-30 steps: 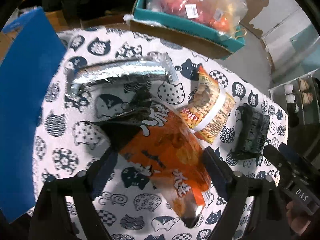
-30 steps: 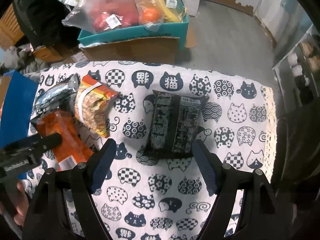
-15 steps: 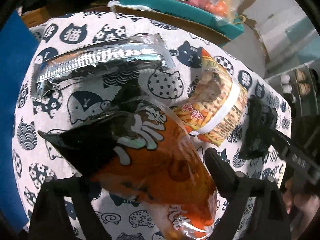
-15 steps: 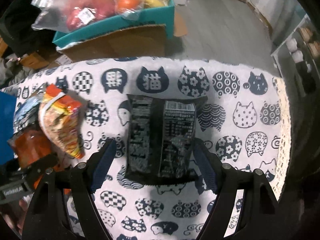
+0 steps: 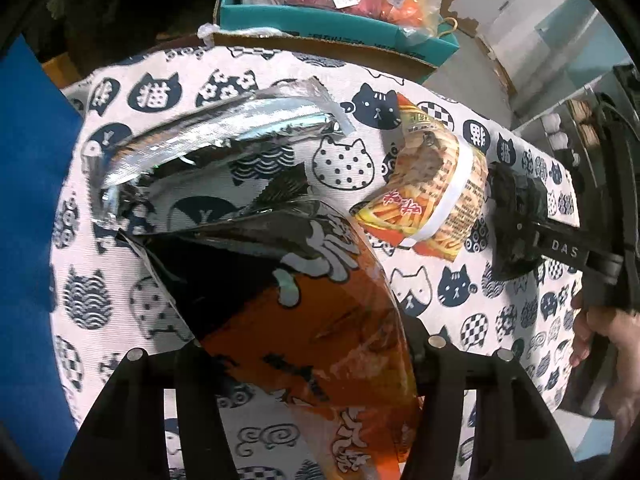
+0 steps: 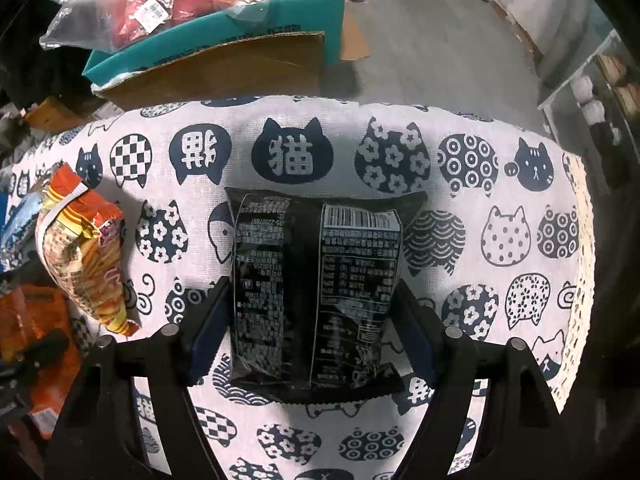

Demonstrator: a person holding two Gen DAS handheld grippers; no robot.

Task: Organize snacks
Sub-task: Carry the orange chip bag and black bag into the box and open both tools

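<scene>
Handling: orange bag (image 5: 320, 320) and black bag (image 6: 316, 296) look light, soft, crinkly, slippery, contents crushable; take each across its middle, gently | Left claw (image 5: 308, 356): closing, orange bag between its jaws, pads at its sides | Right claw (image 6: 312, 328): released, straddling black bag flat on counter (image 6: 520, 184), near right.

On the cat-print tablecloth (image 6: 460, 160) a dark snack packet (image 6: 316, 296) lies at centre, a fries snack bag (image 6: 84, 252) to its left. Further left lie a large chip bag (image 5: 304, 300) and, beyond it, a foil packet (image 5: 216, 136). Behind the table's far edge stands a cardboard box (image 6: 224, 52) holding bagged goods (image 6: 152, 0).
</scene>
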